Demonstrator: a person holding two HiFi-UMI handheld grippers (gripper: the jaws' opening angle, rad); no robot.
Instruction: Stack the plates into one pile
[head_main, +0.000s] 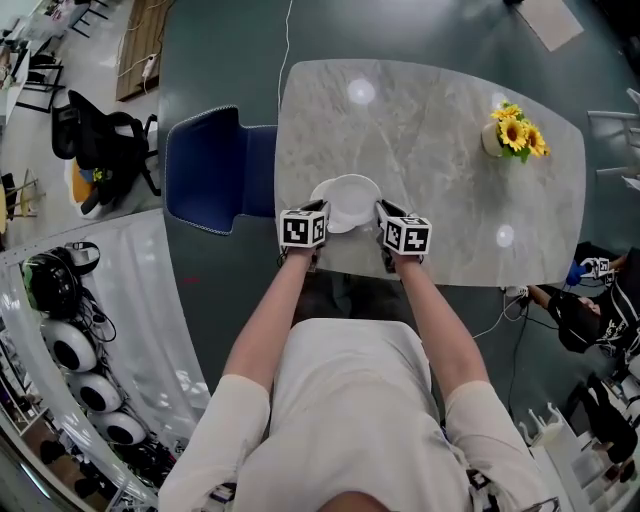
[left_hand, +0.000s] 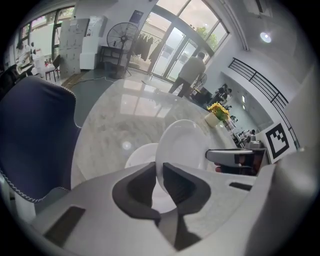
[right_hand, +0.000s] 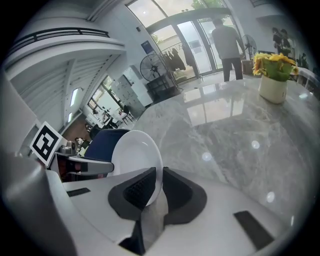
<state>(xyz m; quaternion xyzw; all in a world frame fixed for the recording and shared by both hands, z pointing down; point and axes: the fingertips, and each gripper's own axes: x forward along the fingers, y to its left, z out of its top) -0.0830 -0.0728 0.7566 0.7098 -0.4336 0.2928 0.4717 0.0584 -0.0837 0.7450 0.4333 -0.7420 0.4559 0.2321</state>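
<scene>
The left hand-held gripper (left_hand: 159, 170) and right hand-held gripper (right_hand: 159, 175) pinch the top plate (head_main: 353, 194) near the surface (head_main: 430, 140) edge closest to the person; next it should go flat onto the bottom plate (left_hand: 138, 154).

2 plates (head_main: 352, 200), 1 chair (head_main: 215, 170), 1 flwr vase (head_main: 495, 140)

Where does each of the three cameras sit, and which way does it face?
Head view: on the person's head, looking steeply down at the marble table; both forearms, the left gripper and the right gripper show.
Left gripper view: on the left gripper, looking along its jaws across the table toward the sunflowers; its jaws clamp the rim of the white plate.
Right gripper view: on the right gripper, facing likewise; its jaws clamp the opposite rim.
Shared: all three show the plate.
</scene>
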